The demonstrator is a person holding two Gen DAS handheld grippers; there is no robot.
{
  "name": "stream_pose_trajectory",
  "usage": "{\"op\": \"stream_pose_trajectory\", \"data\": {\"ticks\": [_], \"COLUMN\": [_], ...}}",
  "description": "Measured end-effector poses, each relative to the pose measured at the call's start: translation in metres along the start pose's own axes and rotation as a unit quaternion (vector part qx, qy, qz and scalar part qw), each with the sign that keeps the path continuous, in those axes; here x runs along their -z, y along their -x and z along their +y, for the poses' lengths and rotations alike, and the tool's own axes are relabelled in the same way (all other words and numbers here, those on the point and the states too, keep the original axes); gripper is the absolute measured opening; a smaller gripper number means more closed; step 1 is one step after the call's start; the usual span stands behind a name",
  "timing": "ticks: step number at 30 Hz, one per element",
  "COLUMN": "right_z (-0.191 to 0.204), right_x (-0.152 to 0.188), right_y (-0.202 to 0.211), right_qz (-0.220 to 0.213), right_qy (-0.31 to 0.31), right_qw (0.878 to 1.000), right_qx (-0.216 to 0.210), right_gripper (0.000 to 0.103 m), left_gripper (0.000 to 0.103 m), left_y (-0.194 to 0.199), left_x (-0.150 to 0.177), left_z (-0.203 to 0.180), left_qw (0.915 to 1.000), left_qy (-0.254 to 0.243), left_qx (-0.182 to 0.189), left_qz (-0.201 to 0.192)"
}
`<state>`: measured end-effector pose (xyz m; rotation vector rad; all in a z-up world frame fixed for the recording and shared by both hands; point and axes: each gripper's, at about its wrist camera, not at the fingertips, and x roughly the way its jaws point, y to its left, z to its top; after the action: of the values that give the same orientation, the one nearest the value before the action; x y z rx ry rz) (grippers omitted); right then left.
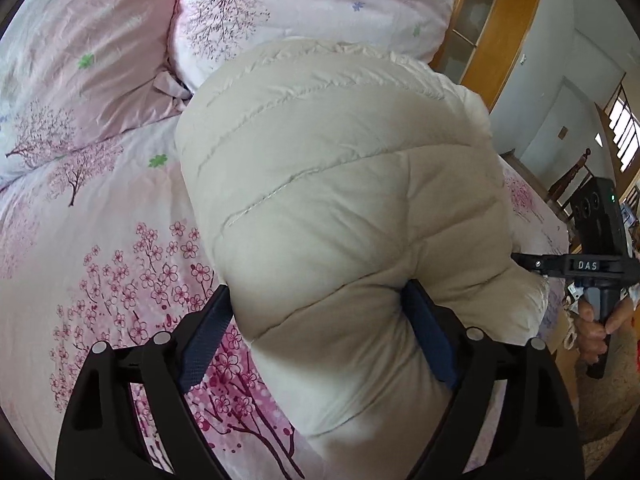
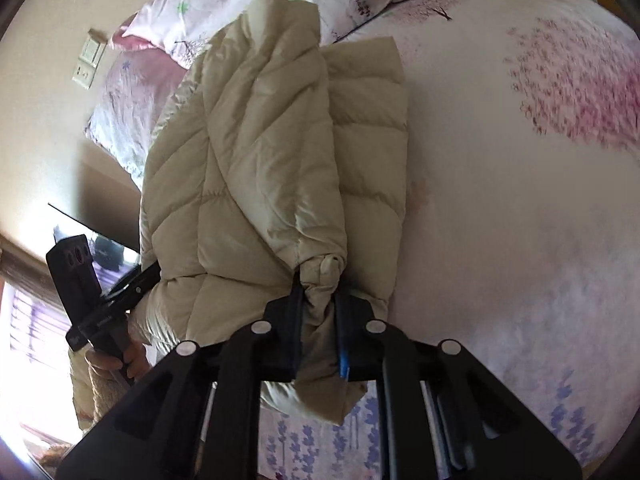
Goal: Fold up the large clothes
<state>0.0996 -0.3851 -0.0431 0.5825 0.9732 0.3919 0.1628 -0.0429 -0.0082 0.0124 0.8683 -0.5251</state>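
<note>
Both jaws clamp the puffy jacket (image 1: 332,184), stretching lengthwise toward the pillows (image 1: 320,4)

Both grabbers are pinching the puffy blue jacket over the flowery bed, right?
Almost. The puffy jacket is cream, not blue, as both wrist views show; only the pads are blue. The left gripper and right gripper do pinch it over the flowery bed.
</note>
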Motion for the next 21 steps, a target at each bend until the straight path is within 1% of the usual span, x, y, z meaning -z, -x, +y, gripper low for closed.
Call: {"op": "stream_pose_trajectory", "data": {"ticks": [2, 3, 4, 5, 7, 9, 11, 12, 13, 14, 16, 18, 21], "right_z": [0.001, 0.002, 0.003, 0.006, 0.011, 0.013, 0.017, 0.02, 0.022, 0.022, 0.019, 0.014, 0.001], "right_x": [-0.01, -0.017, -0.024, -0.036, -0.059, -0.077, -0.101, -0.108, -0.113, -0.118, -0.12, -0.118, -0.11], "right_y": [0.011, 0.019, 0.027, 0.035, 0.039, 0.032, 0.018, 0.01, 0.001, -0.009, -0.016, -0.02, -0.024], "right_qz": [-0.006, -0.023, -0.042, -0.071, -0.097, -0.099, -0.092, -0.087, -0.08, -0.069, -0.071, -0.075, -0.067], "right_qy": [-0.001, -0.005, -0.007, -0.006, -0.008, -0.012, -0.022, -0.024, -0.024, -0.024, -0.033, -0.045, -0.061], "right_qw": [1.0, 1.0, 0.999, 0.997, 0.995, 0.994, 0.995, 0.995, 0.996, 0.997, 0.997, 0.996, 0.995], "right_qx": [-0.005, -0.014, -0.021, -0.027, -0.03, -0.044, -0.04, -0.04, -0.042, -0.04, -0.022, 0.002, 0.034], "right_gripper": [0.033, 0.049, 0.062, 0.065, 0.065, 0.065, 0.065, 0.053, 0.026, 0.016, 0.011, 0.009, 0.008], "left_gripper": [0.086, 0.086, 0.086, 0.086, 0.086, 0.086, 0.086, 0.086, 0.086, 0.086, 0.086, 0.087, 0.087], "left_y": [0.009, 0.014, 0.019, 0.024, 0.03, 0.03, 0.027, 0.024, 0.022, 0.02, 0.015, 0.012, 0.006], "left_x": [-0.004, -0.006, -0.01, -0.015, -0.027, -0.036, -0.044, -0.048, -0.05, -0.053, -0.056, -0.059, -0.06], "left_z": [0.0, 0.001, 0.003, 0.006, 0.015, 0.02, 0.024, 0.026, 0.027, 0.027, 0.029, 0.029, 0.027], "left_qw": [0.9999, 0.9998, 0.9995, 0.9992, 0.9983, 0.9974, 0.9962, 0.9959, 0.9956, 0.9953, 0.9953, 0.9957, 0.9964], "left_qy": [-0.007, -0.009, -0.009, -0.006, 0.01, 0.022, 0.03, 0.031, 0.035, 0.037, 0.04, 0.041, 0.036], "left_qx": [-0.001, -0.003, -0.007, -0.009, -0.016, -0.027, -0.045, -0.05, -0.056, -0.061, -0.062, -0.056, -0.049], "left_qz": [-0.011, -0.019, -0.029, -0.039, -0.056, -0.064, -0.068, -0.068, -0.067, -0.065, -0.063, -0.062, -0.059]}}
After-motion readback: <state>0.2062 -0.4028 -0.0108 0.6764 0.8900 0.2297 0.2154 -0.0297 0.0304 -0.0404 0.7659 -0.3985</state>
